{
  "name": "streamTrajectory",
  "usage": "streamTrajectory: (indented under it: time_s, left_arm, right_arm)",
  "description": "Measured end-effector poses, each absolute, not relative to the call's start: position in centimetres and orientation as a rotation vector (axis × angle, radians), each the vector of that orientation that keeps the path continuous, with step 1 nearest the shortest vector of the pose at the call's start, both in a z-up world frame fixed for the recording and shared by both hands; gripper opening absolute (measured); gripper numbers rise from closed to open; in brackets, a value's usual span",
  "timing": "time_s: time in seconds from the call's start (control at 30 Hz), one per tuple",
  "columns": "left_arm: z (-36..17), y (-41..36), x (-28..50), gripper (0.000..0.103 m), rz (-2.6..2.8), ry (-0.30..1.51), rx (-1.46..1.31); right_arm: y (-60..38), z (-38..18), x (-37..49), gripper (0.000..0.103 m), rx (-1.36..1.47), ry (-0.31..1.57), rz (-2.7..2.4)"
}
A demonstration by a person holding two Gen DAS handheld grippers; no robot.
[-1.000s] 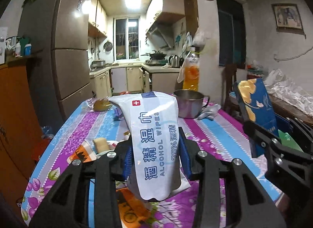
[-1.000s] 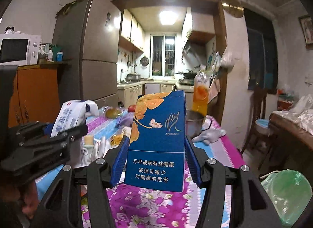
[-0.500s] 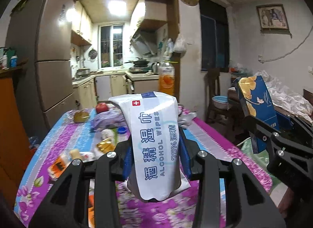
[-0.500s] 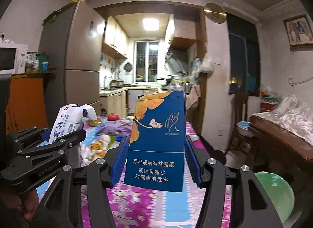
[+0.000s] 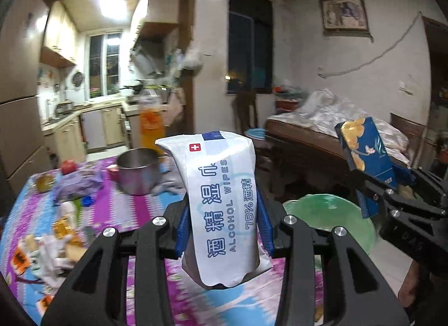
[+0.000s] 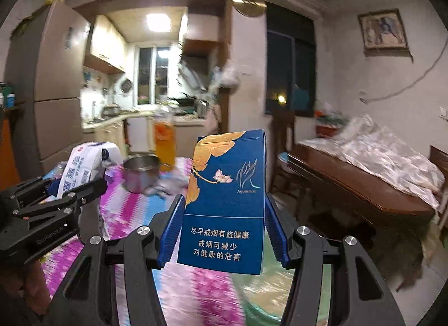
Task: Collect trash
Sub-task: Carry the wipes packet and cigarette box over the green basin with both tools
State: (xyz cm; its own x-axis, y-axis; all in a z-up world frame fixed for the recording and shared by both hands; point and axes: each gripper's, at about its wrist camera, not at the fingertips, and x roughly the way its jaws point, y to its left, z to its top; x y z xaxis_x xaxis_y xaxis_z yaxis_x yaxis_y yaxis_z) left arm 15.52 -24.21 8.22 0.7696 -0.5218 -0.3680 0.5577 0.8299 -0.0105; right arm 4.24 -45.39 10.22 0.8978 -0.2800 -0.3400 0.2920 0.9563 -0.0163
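Note:
My left gripper (image 5: 222, 225) is shut on a white alcohol wipes pack (image 5: 221, 202) and holds it upright above the table's right edge. My right gripper (image 6: 225, 228) is shut on a blue cigarette box (image 6: 226, 200) with gold leaves, also upright. In the left wrist view the cigarette box (image 5: 366, 155) and right gripper sit to the right, above a green-lined bin (image 5: 330, 219) on the floor. In the right wrist view the wipes pack (image 6: 84, 166) and left gripper are at the left. The bin (image 6: 268, 286) shows blurred below the box.
The table with a purple and blue floral cloth (image 5: 117, 214) carries a steel pot (image 5: 138, 170), an orange drink bottle (image 5: 151, 127), an apple (image 5: 68, 166) and several wrappers (image 5: 56, 239). A wooden bed (image 6: 364, 186) with bedding stands right. A chair (image 5: 246, 110) stands behind.
Both grippers have swung to the right with their loads, from over the table toward its right edge. The green-lined bin has come into view under them.

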Motion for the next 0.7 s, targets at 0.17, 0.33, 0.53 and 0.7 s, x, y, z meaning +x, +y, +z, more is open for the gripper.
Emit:
streamTrajectory:
  time_s: [0.17, 0.33, 0.53, 0.7]
  left_arm:
    - [7.3, -30.2, 16.4, 0.039, -0.686, 0.444, 0.124]
    - [5.5, -35.5, 17.4, 0.039, -0.747, 0.542, 0.152]
    - [3.1, -40.6, 19.1, 0.04, -0.794, 0.687, 0.199]
    - [1.5, -43.3, 20.4, 0.04, -0.804, 0.79, 0.21]
  right_arm:
    - [-52.3, 8.7, 4.4, 0.057, 0.09, 0.442, -0.366]
    - [-57.9, 6.5, 5.6, 0.057, 0.148, 0.551, -0.397]
    - [-64.4, 3.3, 9.1, 0.057, 0.256, 0.711, -0.38]
    - [-68.0, -0.3, 12.2, 0.057, 0.297, 0.88, -0.351]
